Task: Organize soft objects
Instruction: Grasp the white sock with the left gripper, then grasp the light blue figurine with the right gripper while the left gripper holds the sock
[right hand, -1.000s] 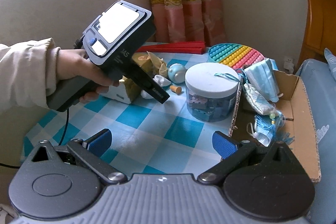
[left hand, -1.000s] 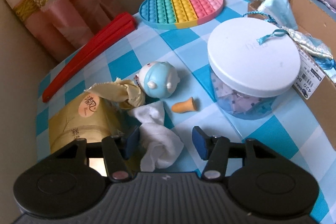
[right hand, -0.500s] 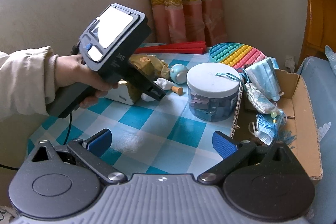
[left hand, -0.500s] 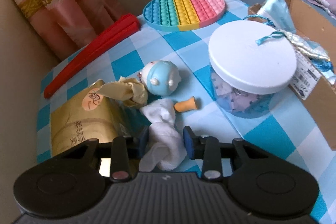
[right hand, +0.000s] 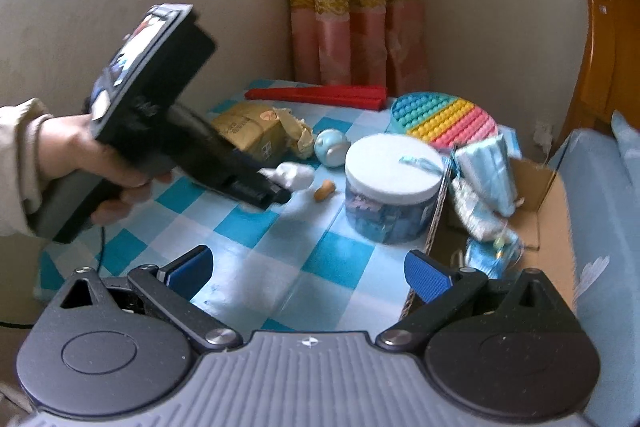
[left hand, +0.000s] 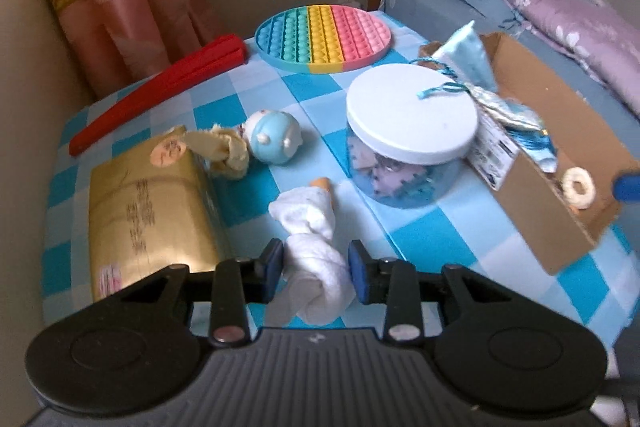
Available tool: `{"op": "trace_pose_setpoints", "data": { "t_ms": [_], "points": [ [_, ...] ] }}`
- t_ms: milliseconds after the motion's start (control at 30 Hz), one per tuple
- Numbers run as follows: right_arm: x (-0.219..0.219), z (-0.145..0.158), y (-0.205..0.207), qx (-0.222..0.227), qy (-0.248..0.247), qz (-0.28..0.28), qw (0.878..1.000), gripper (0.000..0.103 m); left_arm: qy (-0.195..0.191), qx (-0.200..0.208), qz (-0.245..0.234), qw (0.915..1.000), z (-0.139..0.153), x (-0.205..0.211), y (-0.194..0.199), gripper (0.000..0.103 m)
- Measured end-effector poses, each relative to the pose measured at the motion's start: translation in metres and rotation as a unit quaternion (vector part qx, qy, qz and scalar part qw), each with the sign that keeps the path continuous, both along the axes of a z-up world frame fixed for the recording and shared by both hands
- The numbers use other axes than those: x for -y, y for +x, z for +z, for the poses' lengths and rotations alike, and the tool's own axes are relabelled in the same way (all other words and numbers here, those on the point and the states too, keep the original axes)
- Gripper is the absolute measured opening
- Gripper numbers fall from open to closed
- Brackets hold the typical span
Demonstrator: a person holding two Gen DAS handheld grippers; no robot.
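My left gripper [left hand: 316, 265] is shut on a white sock [left hand: 310, 227] and holds it lifted above the checked table; the sock also shows in the right wrist view [right hand: 294, 174] at the tip of the left gripper [right hand: 276, 193]. A cardboard box [left hand: 560, 163] with face masks and blue soft items [right hand: 486, 183] stands at the right. A blue-and-white ball toy [left hand: 274, 137] and an orange earplug [right hand: 324, 190] lie on the table. My right gripper [right hand: 306, 273] is open and empty above the near table edge.
A jar with a white lid [left hand: 412, 115] stands beside the box. A gold-wrapped pack [left hand: 148, 203] lies at the left. A rainbow pop mat [left hand: 322, 37] and a red folded fan [left hand: 160, 87] lie at the back. Curtains and a bed border the table.
My left gripper closed on the white sock and lifted it back from beside the ball and earplug. The right gripper stayed open and shifted slightly.
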State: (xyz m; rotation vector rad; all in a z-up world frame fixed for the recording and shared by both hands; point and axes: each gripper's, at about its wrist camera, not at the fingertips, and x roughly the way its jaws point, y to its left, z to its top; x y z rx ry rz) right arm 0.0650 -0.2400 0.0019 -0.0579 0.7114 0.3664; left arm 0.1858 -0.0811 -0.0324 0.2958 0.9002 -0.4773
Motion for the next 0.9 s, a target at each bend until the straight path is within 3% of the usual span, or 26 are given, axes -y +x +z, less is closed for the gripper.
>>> {"op": "trace_pose_setpoints", "data": {
  "t_ms": [333,433,700,900],
  "points": [
    [-0.003,0.022,0.015,0.027,-0.043,0.031,0.998,0.103,-0.028,-0.02,0.018,0.9993,0.0,-0.022,-0.038,0.034],
    [-0.005,0.031,0.028,0.038,-0.051,0.057,0.996,0.101,-0.02,-0.011,0.027,0.9994,0.001,-0.027,-0.049,0.034],
    [-0.018,0.045,0.094,0.021,-0.062,0.11,0.992,0.095,-0.013,-0.002,0.049,0.9987,0.004,-0.038,-0.062,0.034],
    [-0.046,0.036,0.157,-0.011,-0.099,0.15,0.984,0.088,-0.023,0.0,0.065,0.9976,0.003,-0.049,-0.061,0.034]
  ]
}}
